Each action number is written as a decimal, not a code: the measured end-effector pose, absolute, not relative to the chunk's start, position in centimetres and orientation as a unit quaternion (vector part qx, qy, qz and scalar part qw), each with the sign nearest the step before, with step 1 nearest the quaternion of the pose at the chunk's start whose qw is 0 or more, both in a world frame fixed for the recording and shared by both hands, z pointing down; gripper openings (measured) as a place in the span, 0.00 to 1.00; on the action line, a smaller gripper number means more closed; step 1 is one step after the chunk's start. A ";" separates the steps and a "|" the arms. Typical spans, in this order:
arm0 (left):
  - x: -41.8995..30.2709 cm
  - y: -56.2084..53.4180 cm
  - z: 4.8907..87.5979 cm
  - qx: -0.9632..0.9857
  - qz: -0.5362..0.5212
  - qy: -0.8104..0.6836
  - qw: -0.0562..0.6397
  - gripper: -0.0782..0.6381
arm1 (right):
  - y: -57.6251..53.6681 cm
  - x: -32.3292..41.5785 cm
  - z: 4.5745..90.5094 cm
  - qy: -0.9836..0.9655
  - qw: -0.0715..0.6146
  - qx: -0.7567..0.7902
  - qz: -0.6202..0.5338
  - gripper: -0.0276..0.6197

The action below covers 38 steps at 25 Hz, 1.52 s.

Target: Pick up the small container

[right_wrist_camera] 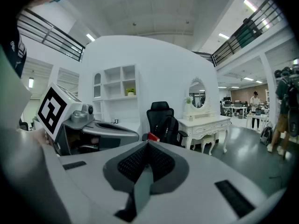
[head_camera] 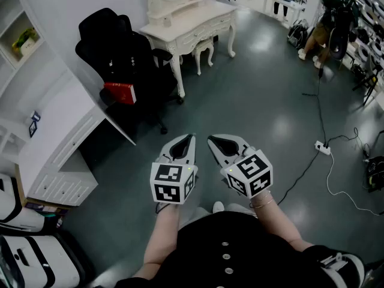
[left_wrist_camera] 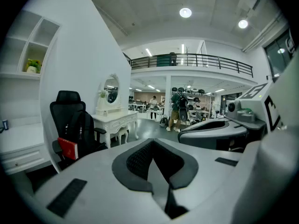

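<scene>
We found both grippers held side by side above the grey polished floor (head_camera: 258,101), in front of the person's body. The left gripper (head_camera: 189,139) was closed, its jaws meeting at the tips with nothing between them. The right gripper (head_camera: 213,140) was likewise closed and empty. Their tips pointed forward and lay near each other.

The only candidate we could find for the small container (head_camera: 34,123) was a small dark-and-white item on the surface of the white desk with drawers (head_camera: 66,131), at the far left of the head view. It lay well apart from both grippers, to the left of the left gripper and slightly ahead of it, and neither gripper touched it. It showed too small for us to establish which way it pointed or how its long axis ran.

Above the desk, a white open shelf unit (head_camera: 15,17) held a green and yellow item (head_camera: 24,41). A black high-backed office chair (head_camera: 117,44) stood just beside the desk, carrying a red book (head_camera: 120,92) on its seat. Beyond the chair stood a white ornate dressing table (head_camera: 192,26) with a white stool (head_camera: 204,48) tucked beneath it. A white power strip (head_camera: 323,148) lay on the floor to the right, with cables running from it. A person (head_camera: 327,23) stood at the far right.
</scene>
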<state>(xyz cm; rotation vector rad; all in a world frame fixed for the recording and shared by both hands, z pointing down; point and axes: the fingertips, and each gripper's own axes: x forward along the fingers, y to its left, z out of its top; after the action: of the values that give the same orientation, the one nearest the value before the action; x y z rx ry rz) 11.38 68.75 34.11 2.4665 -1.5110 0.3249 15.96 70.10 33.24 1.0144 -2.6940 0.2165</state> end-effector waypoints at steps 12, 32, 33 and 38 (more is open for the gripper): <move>12.6 68.2 35.0 0.842 0.128 -0.511 0.117 0.13 | 69.9 16.7 34.2 -0.925 0.135 0.348 0.069 0.05; 14.8 66.9 38.1 0.840 0.105 -0.512 0.150 0.13 | 67.0 19.8 35.4 -0.923 0.104 0.357 0.096 0.40; 14.7 66.6 38.3 0.839 0.106 -0.512 0.152 0.13 | 66.6 19.8 35.7 -0.922 0.109 0.360 0.095 0.44; 13.8 63.5 39.0 0.837 0.110 -0.512 0.159 0.13 | 63.4 20.3 36.6 -0.912 0.111 0.380 0.106 0.58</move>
<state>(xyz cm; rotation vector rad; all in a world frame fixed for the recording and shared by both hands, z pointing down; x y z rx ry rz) 13.79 63.48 39.02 2.3917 -1.4637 0.3151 20.33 63.41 36.60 1.1155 -2.6798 0.3103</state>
